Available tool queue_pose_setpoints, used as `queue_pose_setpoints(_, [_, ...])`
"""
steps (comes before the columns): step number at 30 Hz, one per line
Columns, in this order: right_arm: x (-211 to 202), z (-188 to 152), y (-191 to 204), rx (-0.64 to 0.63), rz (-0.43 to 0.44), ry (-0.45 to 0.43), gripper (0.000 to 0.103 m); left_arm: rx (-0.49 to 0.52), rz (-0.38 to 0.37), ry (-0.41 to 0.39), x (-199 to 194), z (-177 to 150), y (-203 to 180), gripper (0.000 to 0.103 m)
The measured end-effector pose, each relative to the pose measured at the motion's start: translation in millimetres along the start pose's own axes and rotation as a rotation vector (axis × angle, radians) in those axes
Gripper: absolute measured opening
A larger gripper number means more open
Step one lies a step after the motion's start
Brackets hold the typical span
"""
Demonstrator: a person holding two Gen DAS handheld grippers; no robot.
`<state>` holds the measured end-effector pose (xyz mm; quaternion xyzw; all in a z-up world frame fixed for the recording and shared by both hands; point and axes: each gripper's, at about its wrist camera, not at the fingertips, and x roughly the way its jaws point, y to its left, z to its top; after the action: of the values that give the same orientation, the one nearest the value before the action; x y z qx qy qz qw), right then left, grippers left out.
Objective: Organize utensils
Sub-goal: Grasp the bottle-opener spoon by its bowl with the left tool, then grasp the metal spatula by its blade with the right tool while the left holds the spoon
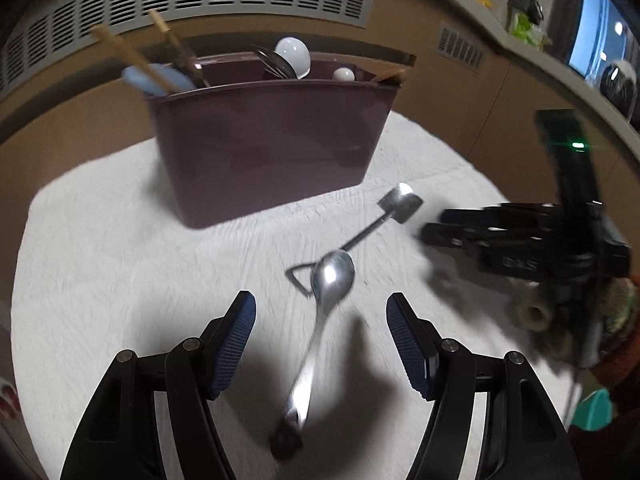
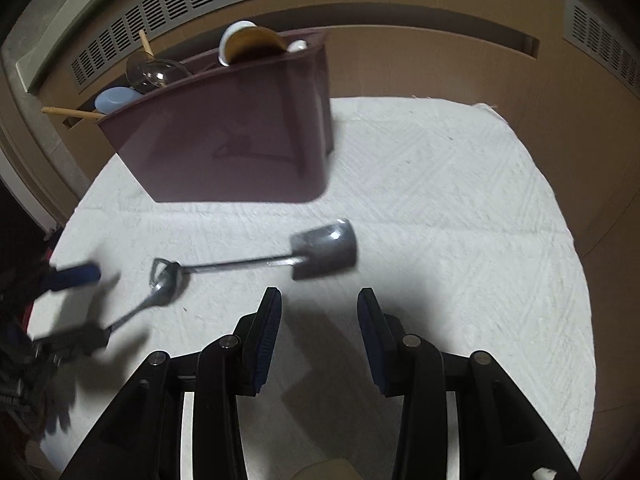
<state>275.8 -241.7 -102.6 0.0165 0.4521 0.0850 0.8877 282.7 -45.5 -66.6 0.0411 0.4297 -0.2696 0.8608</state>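
On the white cloth (image 1: 100, 264) two utensils lie loose: a spoon (image 1: 332, 276) and a small metal shovel (image 1: 400, 202). In the left wrist view the spoon's bowl sits at centre, its handle running toward 6 o'clock between the fingers of the left gripper (image 1: 320, 344), whose jaws stand wide apart with nothing touching the pads. The shovel's blade lies at 2 o'clock from the spoon bowl, and its looped handle end rests just beside that bowl.

The bin (image 1: 264, 148) stands at 12 o'clock, already holding chopsticks, ladles and spoons; bare cloth runs between it and the loose utensils.

The right gripper (image 2: 320, 332) hangs over the cloth, jaws partly apart and empty. In its own view the shovel blade (image 2: 324, 248) lies just ahead at 12 o'clock. Open cloth spreads from 1 to 4 o'clock up to the cloth's rounded edge. The left gripper shows blurred at 9 o'clock.
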Motion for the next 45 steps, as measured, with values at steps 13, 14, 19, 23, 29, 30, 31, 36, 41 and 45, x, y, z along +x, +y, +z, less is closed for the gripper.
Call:
queue_pose_setpoints(13, [-10.6, -12.8, -18.7, 0.005, -0.013, -0.032, 0.037, 0.068, 0.088, 0.087, 39.2, 16.6, -10.3, 0.046])
queue_pose_setpoints(14, [-10.9, -13.7, -17.5, -0.002, -0.018, -0.034, 0.037, 0.064, 0.092, 0.086, 39.0, 17.0, -10.0, 0.044])
queue_pose_setpoints(19, [-11.1, -13.4, -14.3, 0.025, -0.029, -0.029, 0.038, 0.002, 0.1, 0.073, 32.8, 13.1, 1.2, 0.029])
queue_pose_setpoints(23, [-8.2, -5.3, -16.6, 0.115, -0.002, -0.019, 0.041, -0.077, 0.104, 0.061, 12.2, -3.7, 18.2, 0.029])
queue_pose_setpoints(29, [15.2, 24.8, 8.2, 0.107, -0.033, -0.007, 0.043, -0.202, 0.197, 0.03, -21.0, -36.2, 50.1, 0.029])
queue_pose_setpoints(30, [21.7, 31.7, 15.5, 0.098, -0.042, -0.01, 0.043, -0.226, 0.205, 0.027, -24.1, -39.6, 56.0, 0.029])
queue_pose_setpoints(31, [26.0, 35.9, 22.0, 0.092, -0.05, -0.012, 0.044, -0.259, 0.191, 0.019, -28.0, -43.6, 63.0, 0.029])
queue_pose_setpoints(36, [50.6, 56.9, 63.6, -0.058, -0.131, -0.031, 0.048, -0.298, 0.146, 0.0, -36.0, -52.5, 71.9, 0.029])
queue_pose_setpoints(41, [43.2, 47.1, 69.2, -0.134, -0.127, -0.013, 0.046, -0.321, 0.126, -0.009, -37.5, -54.1, 75.5, 0.03])
queue_pose_setpoints(45, [27.0, 23.6, 71.1, -0.335, -0.103, -0.037, 0.048, -0.339, 0.117, -0.011, -33.6, -50.7, 74.2, 0.03])
